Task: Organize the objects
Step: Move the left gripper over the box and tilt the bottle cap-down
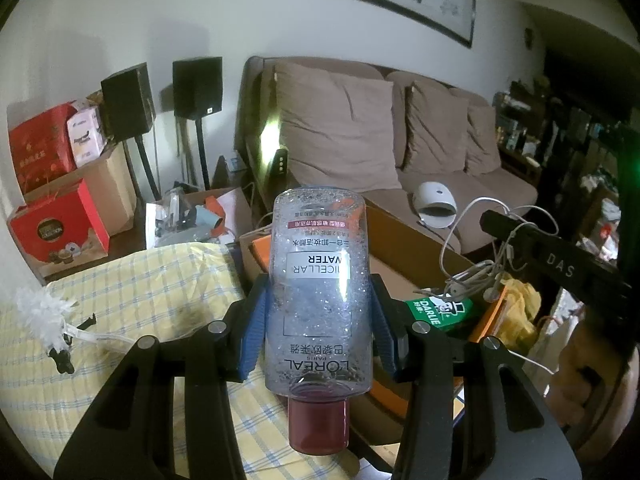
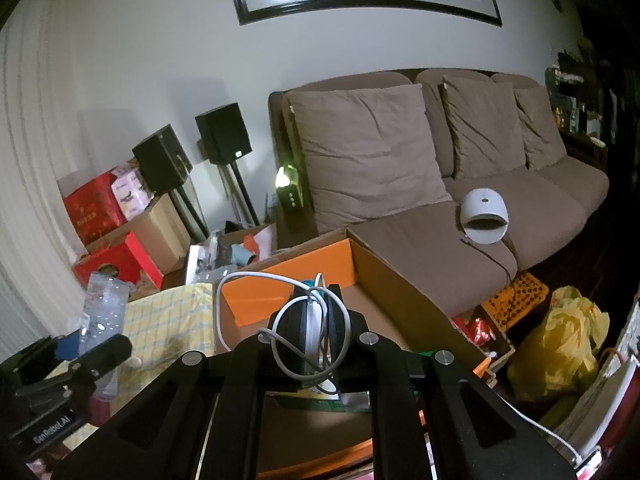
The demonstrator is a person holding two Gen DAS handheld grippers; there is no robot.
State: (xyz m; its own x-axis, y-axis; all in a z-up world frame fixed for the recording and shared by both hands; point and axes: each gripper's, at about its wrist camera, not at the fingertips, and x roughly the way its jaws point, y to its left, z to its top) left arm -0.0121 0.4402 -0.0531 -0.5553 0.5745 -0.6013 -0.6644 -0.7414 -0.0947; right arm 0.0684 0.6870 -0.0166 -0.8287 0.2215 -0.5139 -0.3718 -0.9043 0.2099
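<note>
A clear micellar water bottle [image 1: 318, 292] with a dark red cap sits between the blue pads of my left gripper [image 1: 318, 320], which is shut on it, cap end toward the camera, above the yellow checked cloth [image 1: 140, 292]. In the right wrist view the same bottle [image 2: 104, 304] shows at the lower left. My right gripper [image 2: 316, 320] is shut on a bundle of white cable [image 2: 280, 320], held over an open cardboard box [image 2: 400, 288] with an orange liner. In the left wrist view, loops of the cable [image 1: 472, 264] hang from the right gripper's black fingers [image 1: 560, 268].
A green Darlie toothpaste box [image 1: 440, 308] lies in the box. A white feathery item [image 1: 44, 312] rests on the cloth. Behind are a brown sofa [image 2: 440, 220] with a white dome device [image 2: 484, 216], two black speakers, red boxes, and a yellow bag [image 2: 560, 340].
</note>
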